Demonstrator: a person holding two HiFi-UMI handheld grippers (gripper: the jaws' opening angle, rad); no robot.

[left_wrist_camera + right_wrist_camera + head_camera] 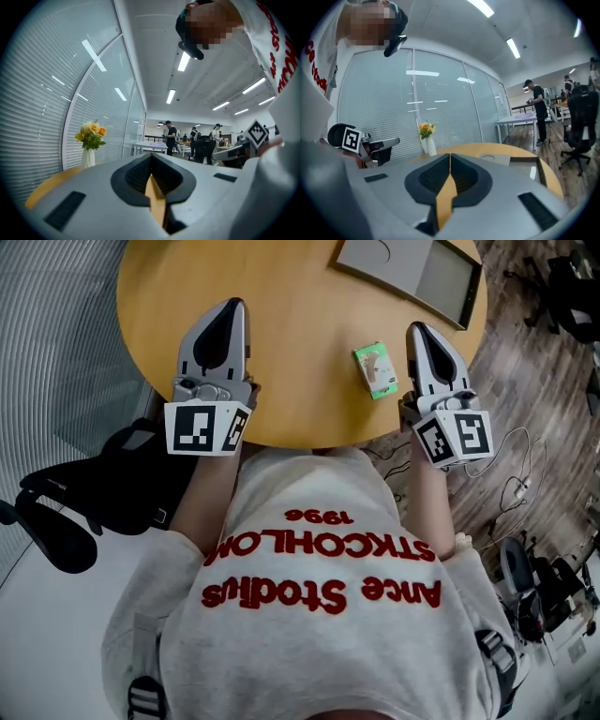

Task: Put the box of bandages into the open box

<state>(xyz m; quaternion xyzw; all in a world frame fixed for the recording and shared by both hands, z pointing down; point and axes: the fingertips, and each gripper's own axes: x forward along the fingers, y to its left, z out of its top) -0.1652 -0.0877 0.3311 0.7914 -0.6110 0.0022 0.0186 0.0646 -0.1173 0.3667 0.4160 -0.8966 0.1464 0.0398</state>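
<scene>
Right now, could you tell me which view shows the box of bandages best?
The head view: the box of bandages lies in full sight on the table, beside the right gripper. Neither gripper view shows it.

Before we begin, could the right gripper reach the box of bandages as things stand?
Probably yes: the box of bandages lies beside the right gripper, nothing between them, though its shut jaws must open.

- The box of bandages (375, 369) is small, green and white, lying flat on my counter (300, 343), right of centre.
- The open box (448, 279) is grey and shallow, at the far edge, well apart.
</scene>
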